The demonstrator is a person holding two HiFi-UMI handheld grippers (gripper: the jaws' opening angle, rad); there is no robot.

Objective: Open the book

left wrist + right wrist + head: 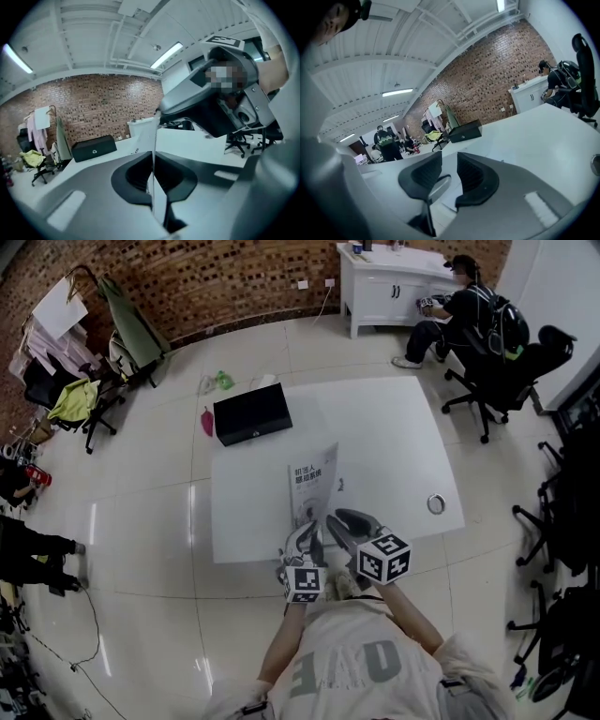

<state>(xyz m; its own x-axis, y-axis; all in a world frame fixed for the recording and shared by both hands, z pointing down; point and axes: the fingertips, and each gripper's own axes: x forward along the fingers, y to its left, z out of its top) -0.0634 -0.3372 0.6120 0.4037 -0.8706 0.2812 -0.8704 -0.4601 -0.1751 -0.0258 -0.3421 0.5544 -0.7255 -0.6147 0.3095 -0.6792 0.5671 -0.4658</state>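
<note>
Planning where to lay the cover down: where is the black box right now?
In the head view, the black box sits on the white table's far left corner, beyond and left of the book.

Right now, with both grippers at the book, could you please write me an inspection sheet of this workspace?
Surface: white table, flat, on a tiled floor.
Job's things: book lies near the person's edge of the table, with one thin leaf raised edge-on.
Clutter: black box at the far left corner; small ring near the right edge.
Grippers: left gripper shut on that leaf; right gripper open, holding nothing, close beside it.
Cables: thin cable on the floor left of the table; none on the table.
Surroundings: brick wall, white cabinet, seated person, office chairs.
</note>
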